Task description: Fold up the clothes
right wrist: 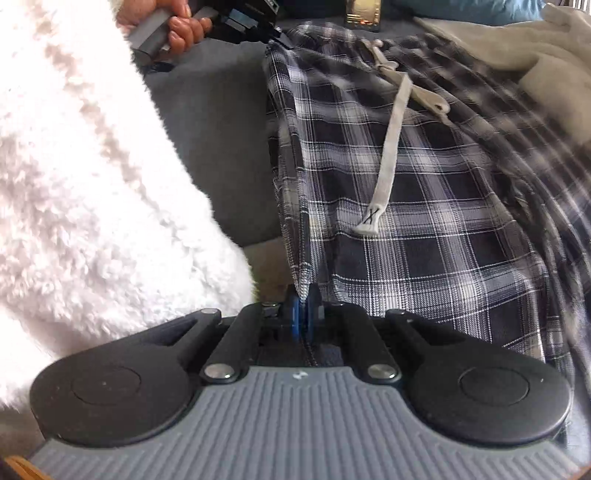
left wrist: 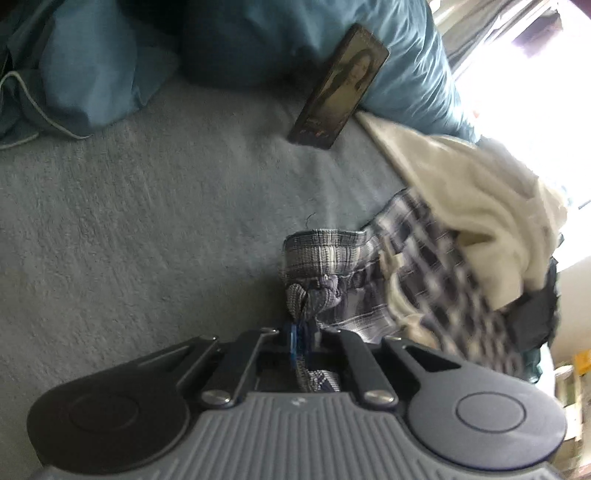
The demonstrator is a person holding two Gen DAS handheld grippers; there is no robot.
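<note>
Dark blue and white plaid pyjama trousers [left wrist: 373, 273] lie crumpled on a grey blanket [left wrist: 147, 221]. My left gripper [left wrist: 301, 332] is shut on a bunched bit of their gathered waistband. In the right wrist view the same trousers [right wrist: 424, 229] spread out to the right, with a pale drawstring [right wrist: 388, 147] lying across them. My right gripper [right wrist: 303, 306] is shut on a folded edge of the plaid cloth. At the top of that view a hand [right wrist: 181, 29] holds the other gripper's handle at the far corner of the trousers.
A cream garment [left wrist: 480, 206] lies partly over the trousers. A dark book or card [left wrist: 338, 88] with a portrait leans against teal pillows [left wrist: 399, 62]. A fluffy white sleeve [right wrist: 92, 184] fills the left of the right wrist view. Bright window light is at the right.
</note>
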